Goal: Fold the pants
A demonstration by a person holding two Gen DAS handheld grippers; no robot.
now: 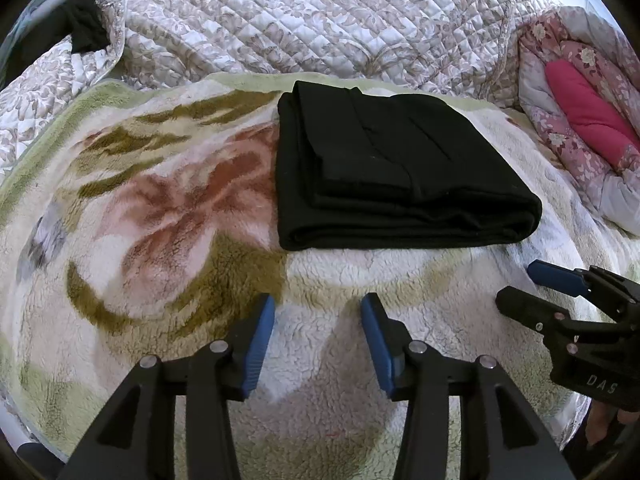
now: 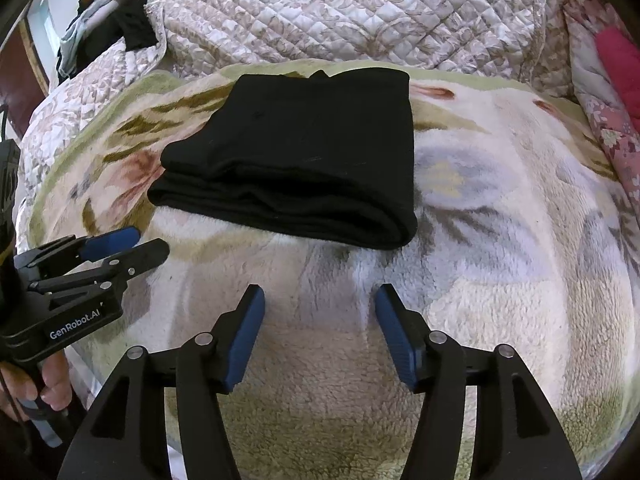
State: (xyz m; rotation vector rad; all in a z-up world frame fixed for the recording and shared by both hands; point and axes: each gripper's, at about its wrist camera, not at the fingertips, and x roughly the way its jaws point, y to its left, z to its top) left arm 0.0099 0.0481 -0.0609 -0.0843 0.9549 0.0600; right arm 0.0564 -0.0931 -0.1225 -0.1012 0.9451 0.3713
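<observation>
The black pants [image 1: 392, 172] lie folded into a compact rectangle on a fluffy floral blanket [image 1: 168, 208]; they also show in the right wrist view [image 2: 304, 160]. My left gripper [image 1: 318, 308] is open and empty, hovering over the blanket just in front of the pants. My right gripper [image 2: 320, 296] is open and empty, also in front of the pants and apart from them. The right gripper shows at the right edge of the left wrist view [image 1: 520, 284], and the left gripper at the left of the right wrist view [image 2: 152, 242].
A quilted bedspread [image 1: 320, 20] is bunched behind the blanket. A pink floral duvet [image 1: 580, 120] lies to the right. Dark clothes [image 1: 80, 28] hang at the far left. The blanket's front edge is near the grippers.
</observation>
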